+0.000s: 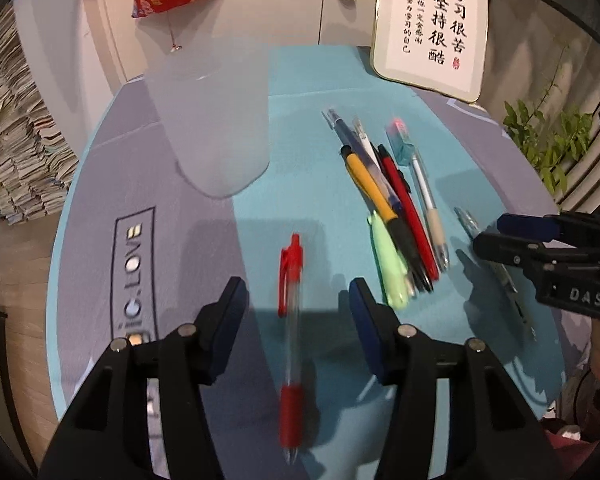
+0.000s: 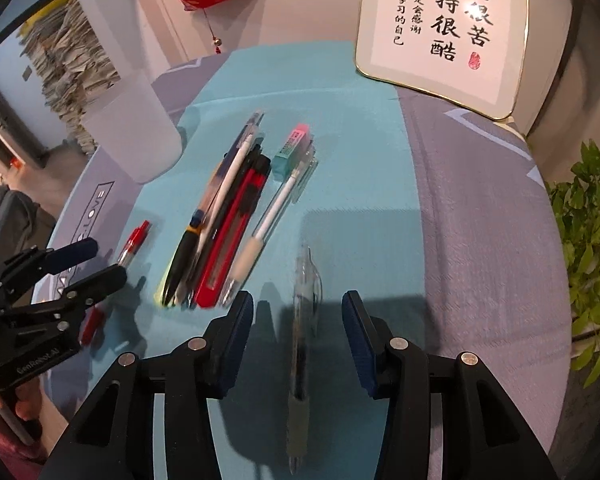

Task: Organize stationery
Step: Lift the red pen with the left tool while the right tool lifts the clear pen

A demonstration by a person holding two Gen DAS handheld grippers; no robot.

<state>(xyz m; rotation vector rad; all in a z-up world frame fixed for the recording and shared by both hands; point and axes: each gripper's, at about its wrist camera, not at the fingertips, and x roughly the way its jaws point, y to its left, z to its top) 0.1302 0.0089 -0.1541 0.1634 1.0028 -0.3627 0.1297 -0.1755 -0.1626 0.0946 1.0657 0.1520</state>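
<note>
Pick-up step. Left tool point(image 1: 298, 294) and right tool point(image 2: 297, 308) both spread apart, straddling red-capped clear pen point(image 1: 291, 320) and clear black-ink pen point(image 2: 302, 320). Next, probably: lower, close, carry to frosted translucent cup point(image 1: 214, 120).

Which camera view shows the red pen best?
The left wrist view. There the red pen lies whole on the blue cloth between the open fingers of the left gripper, from clip to tip. In the right wrist view the red pen is small, and the left gripper hides its middle.
</note>
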